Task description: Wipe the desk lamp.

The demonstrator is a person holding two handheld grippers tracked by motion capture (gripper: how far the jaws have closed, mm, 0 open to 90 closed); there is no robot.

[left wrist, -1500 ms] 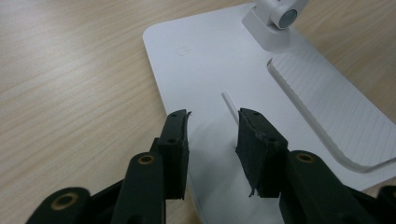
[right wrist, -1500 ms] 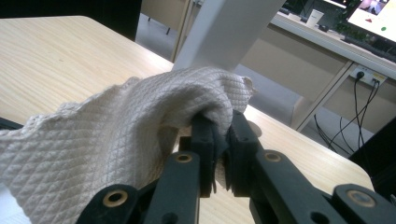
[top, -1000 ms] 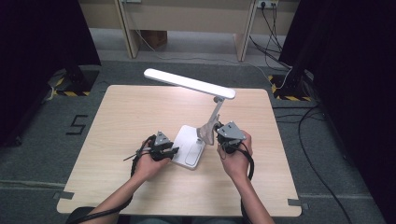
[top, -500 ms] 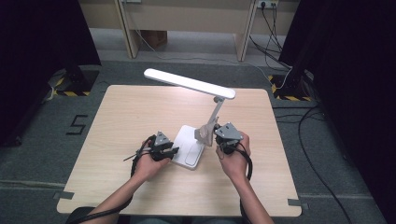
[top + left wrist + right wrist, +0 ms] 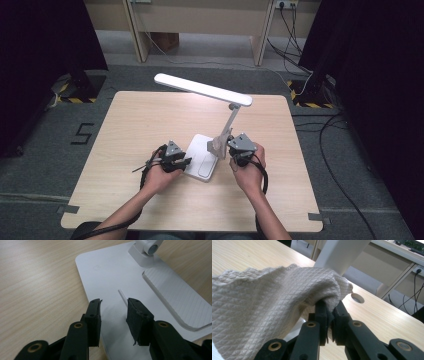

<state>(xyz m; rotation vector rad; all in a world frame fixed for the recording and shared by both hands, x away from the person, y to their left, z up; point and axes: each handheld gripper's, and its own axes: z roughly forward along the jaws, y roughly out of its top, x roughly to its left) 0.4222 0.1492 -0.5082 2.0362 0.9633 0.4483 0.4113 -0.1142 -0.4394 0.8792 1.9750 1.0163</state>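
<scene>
The right gripper (image 5: 329, 315) pinched a quilted cloth (image 5: 262, 305) against the lamp (image 5: 220, 135) stem. The lamp's long head ran from far left to near right above the table (image 5: 125, 125). The left gripper (image 5: 113, 315), fingers spread, apparently pressed the base (image 5: 110, 277).

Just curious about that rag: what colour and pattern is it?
The cloth is off-white with a quilted diamond weave, clearest in the right gripper view.

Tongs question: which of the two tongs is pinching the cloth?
The right tongs: they are shut on the beige quilted cloth beside the lamp arm. The left tongs stand open over the white lamp base.
</scene>
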